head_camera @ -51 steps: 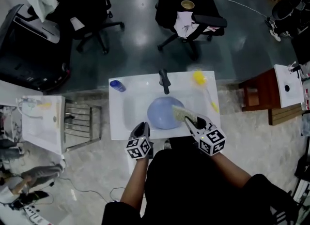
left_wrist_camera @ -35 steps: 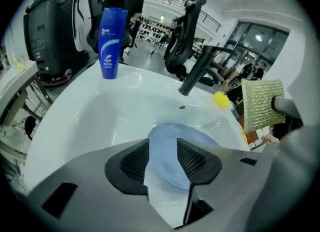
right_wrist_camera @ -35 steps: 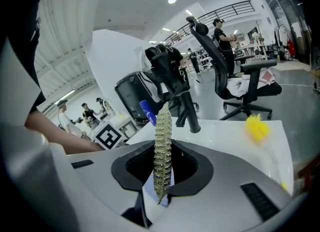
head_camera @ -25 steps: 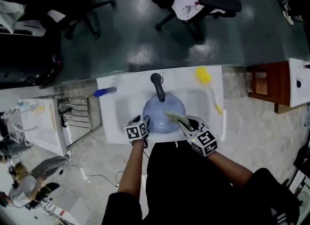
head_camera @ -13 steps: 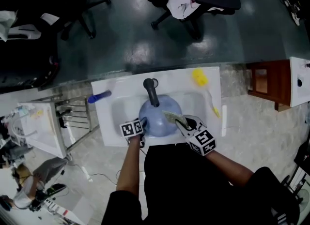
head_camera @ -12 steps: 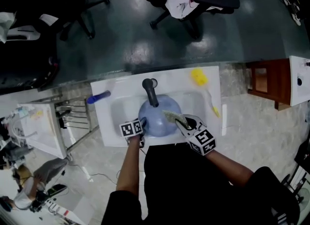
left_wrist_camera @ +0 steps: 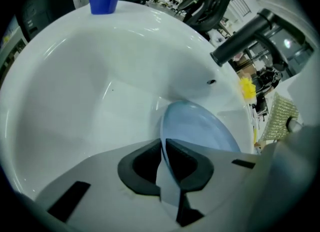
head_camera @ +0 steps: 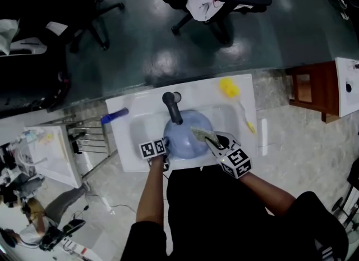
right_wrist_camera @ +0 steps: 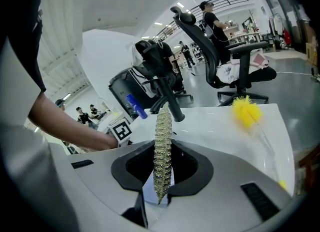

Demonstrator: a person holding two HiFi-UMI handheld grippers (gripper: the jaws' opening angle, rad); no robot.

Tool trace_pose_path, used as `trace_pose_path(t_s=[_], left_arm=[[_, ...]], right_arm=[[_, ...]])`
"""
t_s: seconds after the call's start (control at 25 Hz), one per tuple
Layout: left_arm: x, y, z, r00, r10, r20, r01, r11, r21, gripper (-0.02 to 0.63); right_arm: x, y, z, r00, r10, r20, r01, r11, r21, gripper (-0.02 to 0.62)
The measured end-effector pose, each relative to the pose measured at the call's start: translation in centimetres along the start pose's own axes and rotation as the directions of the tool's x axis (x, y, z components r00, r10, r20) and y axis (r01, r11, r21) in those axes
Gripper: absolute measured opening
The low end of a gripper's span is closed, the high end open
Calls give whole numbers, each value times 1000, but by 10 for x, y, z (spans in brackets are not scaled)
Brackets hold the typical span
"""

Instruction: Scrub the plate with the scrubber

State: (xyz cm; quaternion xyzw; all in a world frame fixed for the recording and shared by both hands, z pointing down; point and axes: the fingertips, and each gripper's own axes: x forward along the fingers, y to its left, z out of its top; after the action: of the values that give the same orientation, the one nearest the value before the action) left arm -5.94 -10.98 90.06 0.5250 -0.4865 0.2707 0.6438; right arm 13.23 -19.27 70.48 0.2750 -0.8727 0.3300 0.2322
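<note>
The left gripper (left_wrist_camera: 164, 165), which two seconds ago hung with wide jaws at the near edge of the sink (head_camera: 130, 154), clear of the plate (head_camera: 186, 137), now sits at the plate's near-left rim. Its jaws are closing, and the thin blue rim stands edge-on between the dark pads, which narrow onto it from both sides. The plate lies in the basin under the black faucet (head_camera: 171, 107), much where it lay before. The right gripper (right_wrist_camera: 162, 178) is unchanged: it is clamped on the scrubber (right_wrist_camera: 162, 141), as in every earlier frame, and holds that coarse mesh pad upright over the plate's right part. The yellow brush (head_camera: 230, 88) stays at the sink's far right corner, and the blue bottle (head_camera: 114, 116) at its far left corner.
</note>
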Motion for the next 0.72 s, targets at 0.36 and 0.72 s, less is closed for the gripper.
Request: trace_pose_path(t_s=[0.36, 0.72], left_arm=[[-37, 14, 11, 984, 86, 156, -69, 991, -115, 12], [-100, 26, -16, 954, 39, 297, 15, 984, -178, 17]], right_arm=[[-9, 11, -13, 996, -83, 39, 80, 994, 71, 61], [8, 85, 5, 994, 64, 91, -73, 993, 96, 61]])
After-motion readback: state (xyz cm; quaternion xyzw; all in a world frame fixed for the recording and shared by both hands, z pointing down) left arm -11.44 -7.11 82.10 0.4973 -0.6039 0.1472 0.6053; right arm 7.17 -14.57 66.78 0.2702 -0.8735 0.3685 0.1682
